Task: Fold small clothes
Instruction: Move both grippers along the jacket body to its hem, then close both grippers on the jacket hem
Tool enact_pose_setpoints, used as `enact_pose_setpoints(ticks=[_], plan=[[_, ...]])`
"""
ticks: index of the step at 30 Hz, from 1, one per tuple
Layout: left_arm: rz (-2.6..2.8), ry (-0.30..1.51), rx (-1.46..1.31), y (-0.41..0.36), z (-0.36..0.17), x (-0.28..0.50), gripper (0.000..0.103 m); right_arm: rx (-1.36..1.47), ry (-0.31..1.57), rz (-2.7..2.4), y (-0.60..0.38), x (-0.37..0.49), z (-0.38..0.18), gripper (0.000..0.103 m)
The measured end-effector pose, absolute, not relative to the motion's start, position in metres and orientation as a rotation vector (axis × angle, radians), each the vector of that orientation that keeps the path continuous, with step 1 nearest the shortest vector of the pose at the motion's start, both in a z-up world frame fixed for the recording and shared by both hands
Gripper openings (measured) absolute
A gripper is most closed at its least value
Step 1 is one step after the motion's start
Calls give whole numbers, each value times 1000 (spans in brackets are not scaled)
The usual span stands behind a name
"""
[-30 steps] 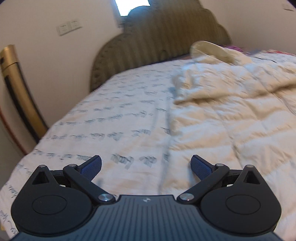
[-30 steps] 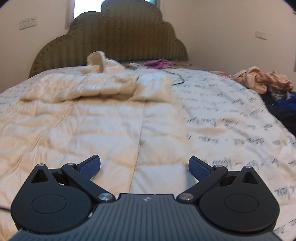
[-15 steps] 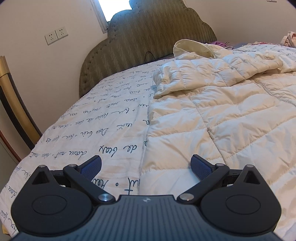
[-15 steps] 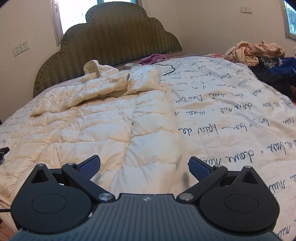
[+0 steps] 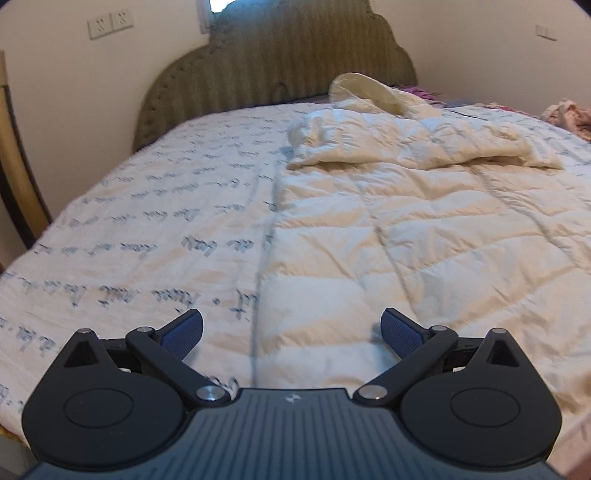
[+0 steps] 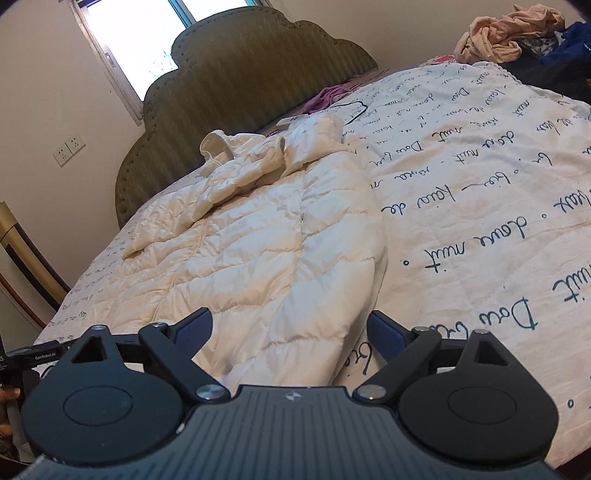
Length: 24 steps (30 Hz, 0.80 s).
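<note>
1. Jacket hem first: the cream quilted jacket [image 6: 266, 236] lies flat on the bedspread [image 6: 480, 206], its near edge right under both my tools, and its long axis runs straight away from me toward the headboard [image 6: 236, 70].
2. My right gripper [image 6: 290, 332] hangs over the near right corner of the hem with its jaws spread wide and nothing in them; the jacket's right side edge falls between the blue pads [image 6: 194, 332], so this hand looks the closer of the two to a grabbable corner.
3. My left gripper [image 5: 291, 332] is just as wide and just as empty. It straddles the jacket's left side edge, with bare lettered bedspread under the left pad and quilting under the right one.
4. Further out, the jacket body [image 5: 424, 229] stretches ahead, mostly to the right of my left hand.
5. Beyond that a sleeve [image 5: 424, 147] is folded across the chest, and the hood [image 5: 365, 90] sits at the far end near the headboard.
6. I judge the next move is to pinch both hem corners and carry them away from me, up toward the hood.
7. Farthest off, a pile of other clothes [image 6: 506, 33] waits at the bed's far right.
</note>
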State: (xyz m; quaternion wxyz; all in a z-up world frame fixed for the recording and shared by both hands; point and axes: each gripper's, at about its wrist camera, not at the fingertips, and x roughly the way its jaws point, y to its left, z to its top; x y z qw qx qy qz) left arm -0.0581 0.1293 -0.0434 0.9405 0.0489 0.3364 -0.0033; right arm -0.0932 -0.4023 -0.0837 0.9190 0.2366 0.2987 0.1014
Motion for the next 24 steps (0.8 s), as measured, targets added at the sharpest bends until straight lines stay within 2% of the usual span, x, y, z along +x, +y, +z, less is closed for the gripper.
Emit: enact_pose_setpoints(ticks=[4,7,12,14,15,16,17,19,20,22,24], plan=[[-112,724,43,131,-43,-70,103,560,658,225,-405,-95,-92,68],[-173,758,-9,134,-46,-74,103,581,674,257,-404,-99,-96,60],[-247,800,-148,143,-48,-77,103,596,699,346,-394,-104,-100,53],[-270,800,-201,147,-48,-75,102,604,711,354,-393,-104,-103,42],[-273,800,-219,148,-47,-75,101,607,714,353,-393,-104,-105,33],[-271,802,-225,148,-47,-75,89,608,710,348,-392,-105,-105,27],[-278,812,-218,147,-47,-73,68,605,702,348,-391,-106,-105,24],[-284,831,-195,144,-45,-72,46,602,685,347,-390,-108,-101,20],[-286,831,-191,144,-44,-73,30,605,674,352,-391,-109,-98,20],[-288,820,-176,142,-39,-76,17,616,654,370,-392,-112,-92,19],[-293,798,-157,142,-32,-81,12,615,639,385,-395,-114,-86,18]])
